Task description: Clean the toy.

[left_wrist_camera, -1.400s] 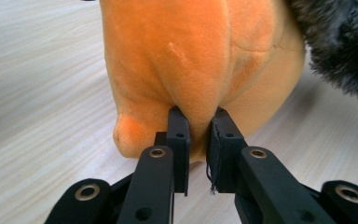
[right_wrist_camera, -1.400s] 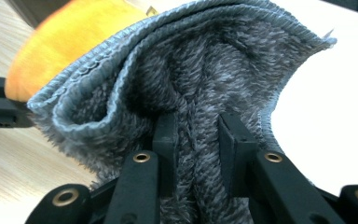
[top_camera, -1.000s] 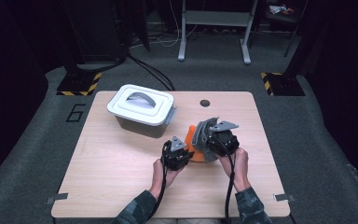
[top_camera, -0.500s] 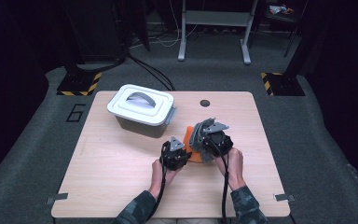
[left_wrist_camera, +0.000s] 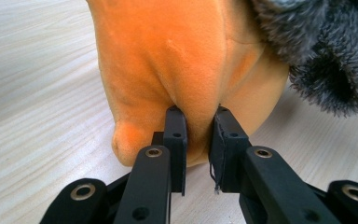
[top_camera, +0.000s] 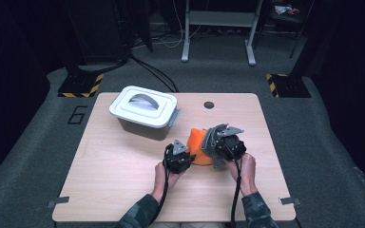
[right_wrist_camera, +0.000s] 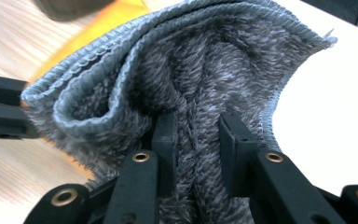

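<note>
orange plush sits pinched in the left gripper jaws; right gripper jaws clamp the grey fuzzy cloth just beside it, overlapping its top.

Recording lab: pale wooden table on grey carpet, yellow-black hazard-striped floor markers, grey metal stand legs, trailing black cables.

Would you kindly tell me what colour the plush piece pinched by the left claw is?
Orange; the plush piece shows best in the left gripper view.
</note>
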